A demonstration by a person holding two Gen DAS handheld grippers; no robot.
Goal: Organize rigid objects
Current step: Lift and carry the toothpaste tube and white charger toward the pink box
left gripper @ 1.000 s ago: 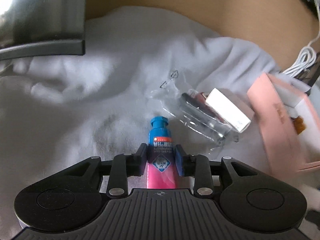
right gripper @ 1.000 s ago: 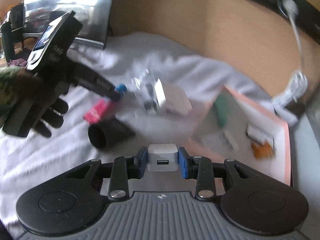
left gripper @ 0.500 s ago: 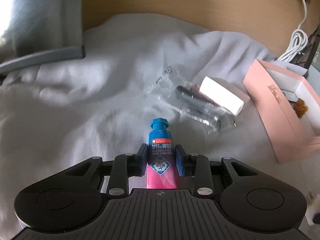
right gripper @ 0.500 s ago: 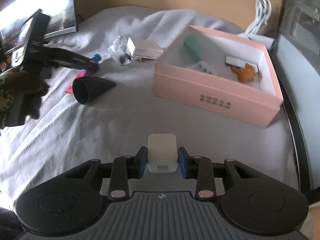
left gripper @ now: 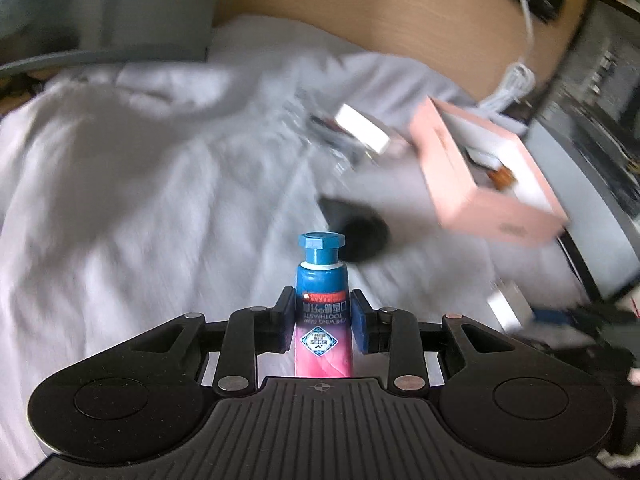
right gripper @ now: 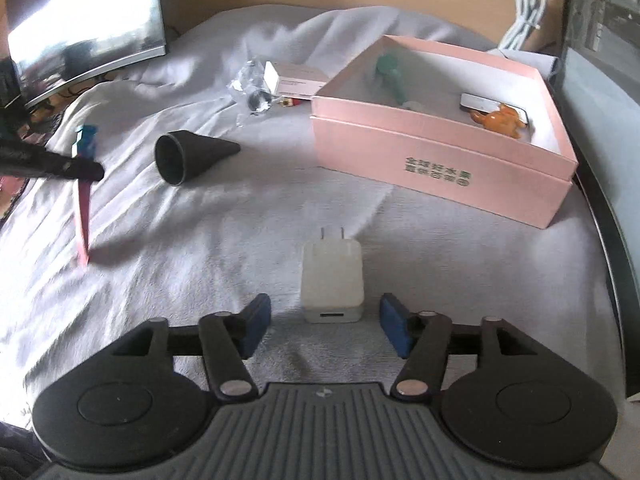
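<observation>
glossy white charger cube on wrinkled cloth – matte black cone beside

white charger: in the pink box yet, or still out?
Out. The white charger lies flat on the white cloth, prongs toward the pink box, apart from it. The right gripper has just opened; its pads stand clear of it.

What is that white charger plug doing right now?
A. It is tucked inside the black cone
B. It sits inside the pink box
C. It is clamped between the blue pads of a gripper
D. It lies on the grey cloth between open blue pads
D: the white charger plug lies on the grey cloth, and the right gripper has just opened, its blue pads clear of it on both sides.
</observation>
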